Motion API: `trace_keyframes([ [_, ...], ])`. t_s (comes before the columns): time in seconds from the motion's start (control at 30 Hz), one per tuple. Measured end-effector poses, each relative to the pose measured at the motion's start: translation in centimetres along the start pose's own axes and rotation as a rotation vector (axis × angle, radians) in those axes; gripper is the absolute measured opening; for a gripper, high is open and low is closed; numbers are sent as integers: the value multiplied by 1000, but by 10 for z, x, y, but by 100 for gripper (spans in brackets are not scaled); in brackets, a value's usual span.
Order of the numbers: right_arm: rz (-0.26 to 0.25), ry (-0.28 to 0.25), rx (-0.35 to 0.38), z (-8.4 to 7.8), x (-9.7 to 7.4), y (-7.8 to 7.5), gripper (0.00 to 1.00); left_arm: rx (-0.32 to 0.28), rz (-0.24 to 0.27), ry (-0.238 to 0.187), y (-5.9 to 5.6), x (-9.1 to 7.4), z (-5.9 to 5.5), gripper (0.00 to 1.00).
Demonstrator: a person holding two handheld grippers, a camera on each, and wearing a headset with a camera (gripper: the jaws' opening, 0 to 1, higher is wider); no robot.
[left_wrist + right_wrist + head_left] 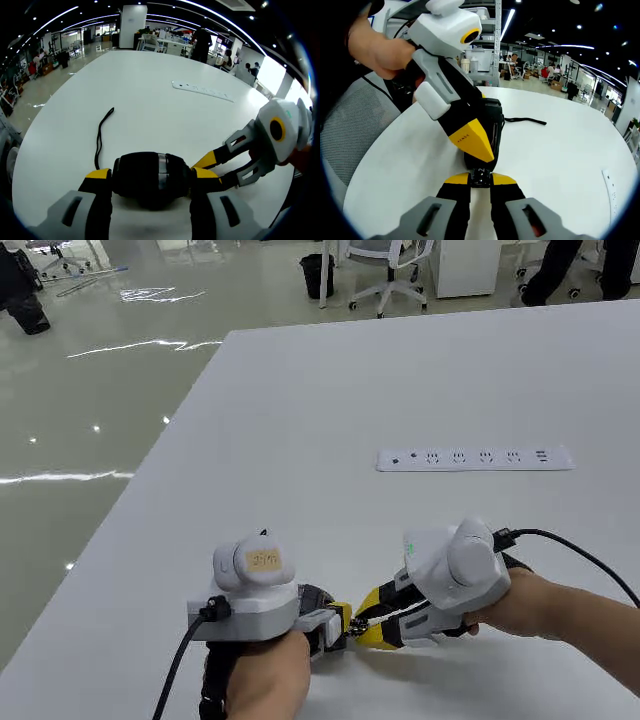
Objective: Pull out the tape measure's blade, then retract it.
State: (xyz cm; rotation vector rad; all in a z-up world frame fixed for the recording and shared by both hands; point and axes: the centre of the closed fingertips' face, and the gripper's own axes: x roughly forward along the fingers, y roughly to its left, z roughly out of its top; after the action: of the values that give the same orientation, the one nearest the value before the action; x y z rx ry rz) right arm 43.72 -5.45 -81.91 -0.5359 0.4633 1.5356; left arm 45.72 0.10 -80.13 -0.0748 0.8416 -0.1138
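Right at the near edge of the white table (400, 390), the left gripper (148, 174) has its yellow-tipped fingers (98, 174) drawn in against both sides of the black tape measure (494, 119), clamping the case between them. Facing it, the right gripper (480, 181) has its fingers (456, 178) closed to a narrow gap, nipping the small hook (480, 173) at the blade's end, which sits just beside the case. Its black wrist strap (100, 135) trails loose across the tabletop, and a white power strip (475, 457) lies well apart, farther back.
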Motion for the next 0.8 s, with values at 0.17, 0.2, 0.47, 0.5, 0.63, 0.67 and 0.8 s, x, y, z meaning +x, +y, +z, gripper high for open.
trace_keyframes([
  [0.17, -3, -1, 3, 2, 2, 0, 14, 0, -1, 0, 0, 0, 0, 59],
  [0.2, -3, -1, 3, 2, 3, 0, 14, 1, -2, 0, 0, 0, 0, 59],
  [0.47, -13, -1, 11, 3, 7, 0, 14, 8, 0, 1, 0, 0, -1, 59],
  [0.5, -13, -1, 12, 3, 7, 0, 14, 6, 1, -1, 0, 0, 0, 59],
  [0.63, -15, 1, 15, 2, 7, 0, 14, 8, 4, -1, 0, 0, -1, 59],
  [0.67, -17, 0, 17, 2, 7, 0, 14, 8, 4, -2, 0, 0, -1, 59],
  [0.8, -20, -2, 18, 0, 8, 2, 15, 29, 9, 1, -2, 0, -2, 59],
])
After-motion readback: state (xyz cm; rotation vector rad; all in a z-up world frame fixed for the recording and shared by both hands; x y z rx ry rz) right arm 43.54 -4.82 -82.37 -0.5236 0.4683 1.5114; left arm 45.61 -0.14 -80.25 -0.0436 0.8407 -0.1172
